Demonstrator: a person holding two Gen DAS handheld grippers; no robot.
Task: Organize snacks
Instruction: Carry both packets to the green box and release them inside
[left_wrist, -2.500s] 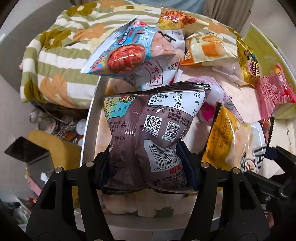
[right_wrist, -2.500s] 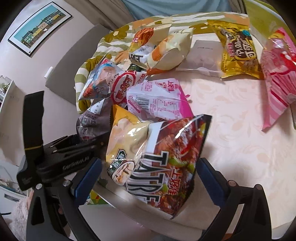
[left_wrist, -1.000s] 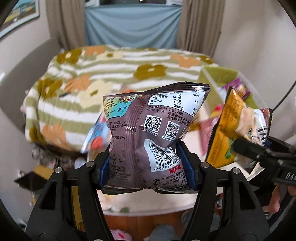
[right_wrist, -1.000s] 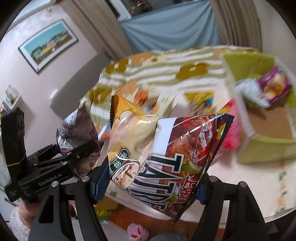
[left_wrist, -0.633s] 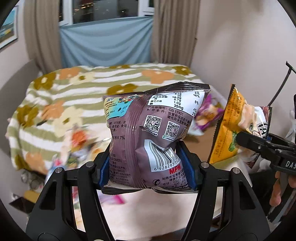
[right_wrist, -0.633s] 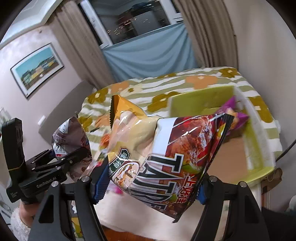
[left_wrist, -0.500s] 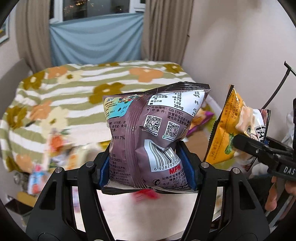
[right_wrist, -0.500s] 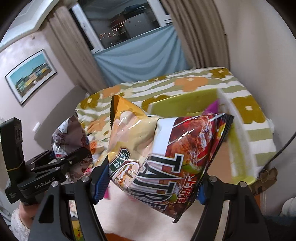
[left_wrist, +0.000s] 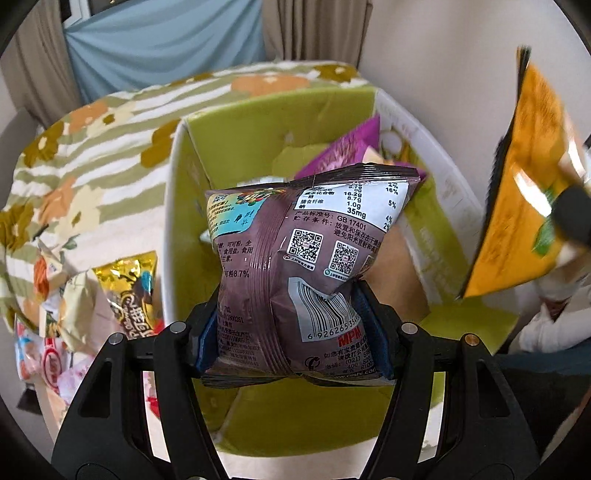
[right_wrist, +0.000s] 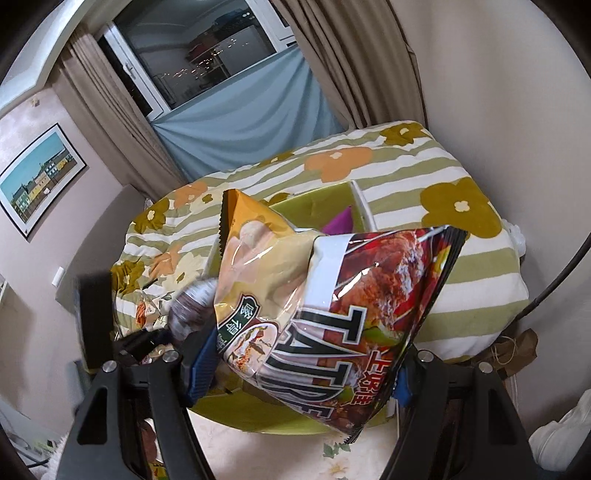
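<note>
My left gripper (left_wrist: 295, 332) holds a brown-purple snack bag (left_wrist: 306, 266) upright by its lower part, with the pads pressing both sides while the jaws are opening slightly. The bag hangs right above the open green cardboard box (left_wrist: 280, 122). My right gripper (right_wrist: 295, 373) is shut on a large yellow and red chip bag (right_wrist: 332, 314), also above the green box (right_wrist: 314, 206). That chip bag (left_wrist: 517, 229) shows blurred at the right of the left wrist view. The brown-purple bag (right_wrist: 192, 306) appears blurred at the left of the right wrist view.
A purple packet (left_wrist: 343, 151) and other snacks lie inside the box. Several loose snack bags, among them a gold one (left_wrist: 125, 295), lie on the table left of the box. A bed with a flowered striped cover (left_wrist: 92, 147) stands behind, and a wall is close on the right.
Both grippers have carried their bags from the snack pile across to the right. The green box now lies under them, and the left gripper points further down into it.
</note>
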